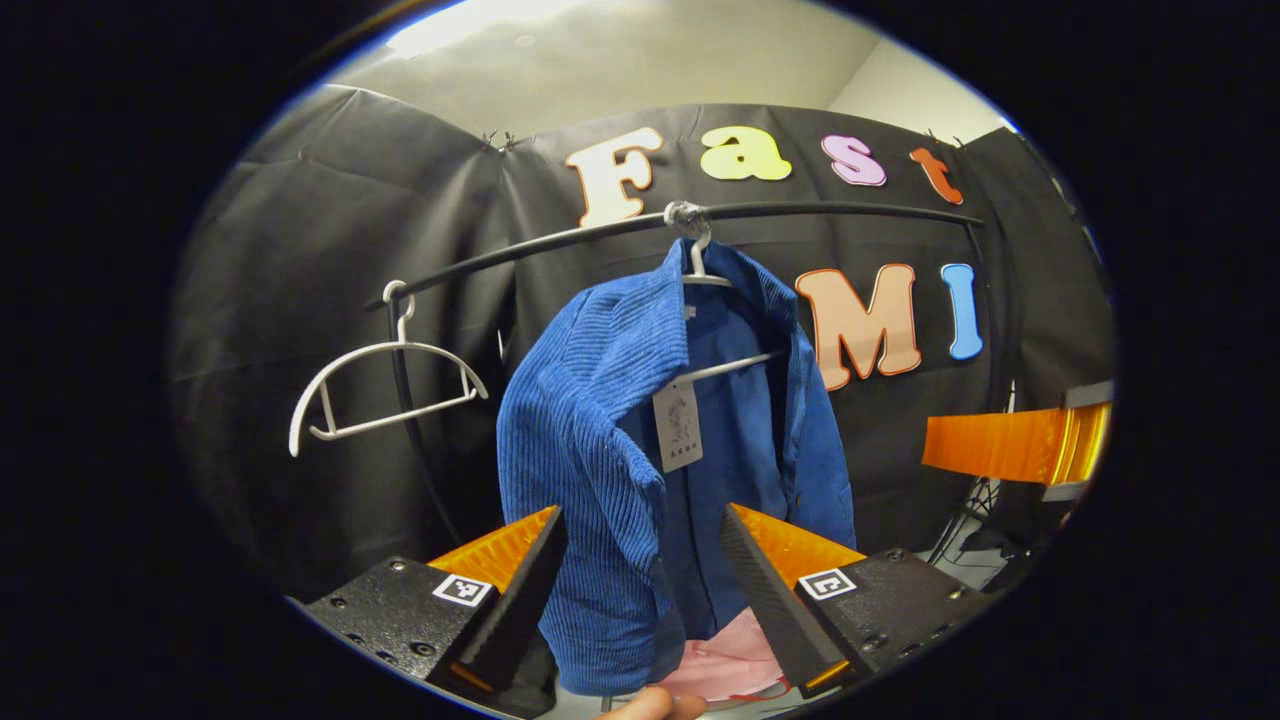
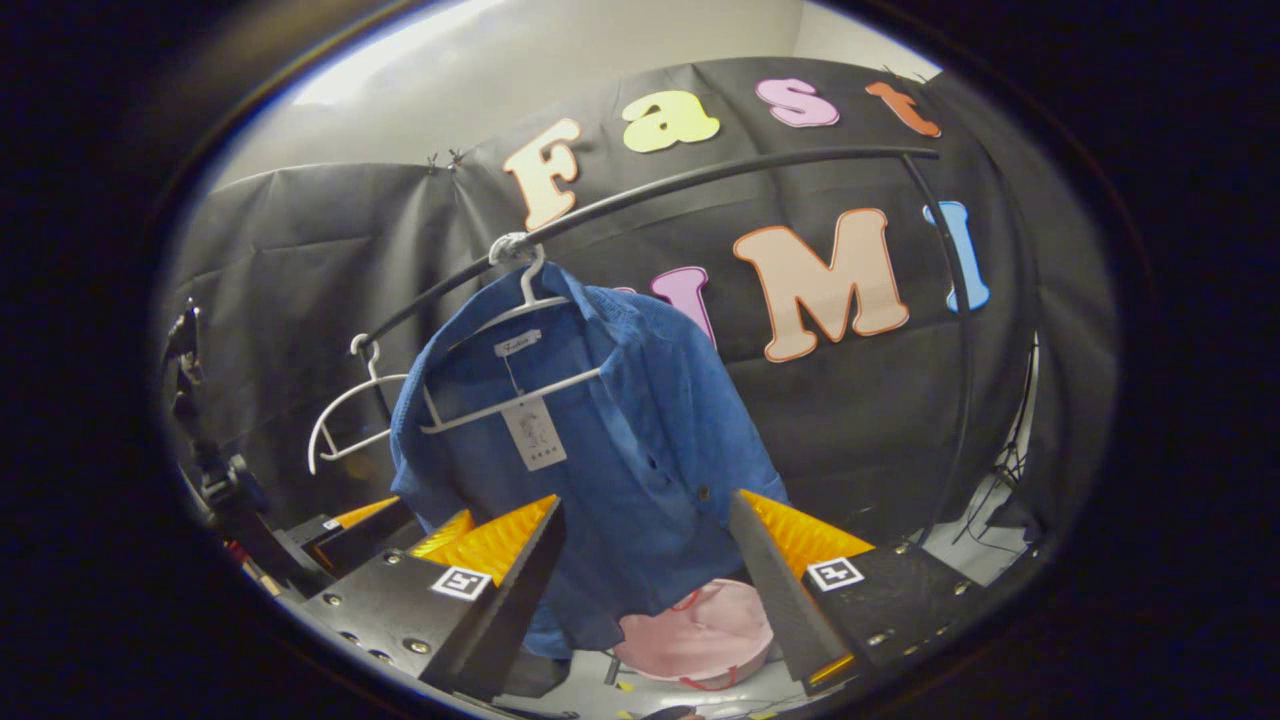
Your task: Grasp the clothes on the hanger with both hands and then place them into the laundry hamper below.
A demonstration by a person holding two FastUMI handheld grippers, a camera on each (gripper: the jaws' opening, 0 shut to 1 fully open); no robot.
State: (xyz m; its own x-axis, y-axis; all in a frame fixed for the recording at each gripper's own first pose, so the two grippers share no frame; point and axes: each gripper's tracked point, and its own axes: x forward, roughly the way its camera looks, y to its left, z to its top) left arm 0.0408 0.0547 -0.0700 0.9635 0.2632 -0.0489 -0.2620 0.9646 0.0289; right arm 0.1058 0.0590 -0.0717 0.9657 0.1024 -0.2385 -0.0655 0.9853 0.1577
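Blue ribbed corduroy jacket (image 1: 620, 430) hangs open-fronted on a white wire hanger (image 1: 715, 280) hooked over the curved black rail (image 1: 820, 210) in front of you, with a pale paper tag (image 1: 678, 425) dangling from the neck. Its hem droops toward a pink fabric laundry hamper (image 2: 700, 630) standing on the floor below. A second, bare white hanger (image 1: 385, 385) sits further along the same rail, well apart from the jacket.

Your left gripper (image 1: 645, 560) has its fingers spread wide, the jacket's lower front showing in the gap between them; you grip nothing, and whether either finger brushes the cloth can't be told. Your right gripper (image 2: 645, 560) is likewise wide apart and holds nothing, with the jacket's hem and the hamper seen between its fingers. In the right gripper view, your other gripper shows at lower left, near the jacket's sleeve side.
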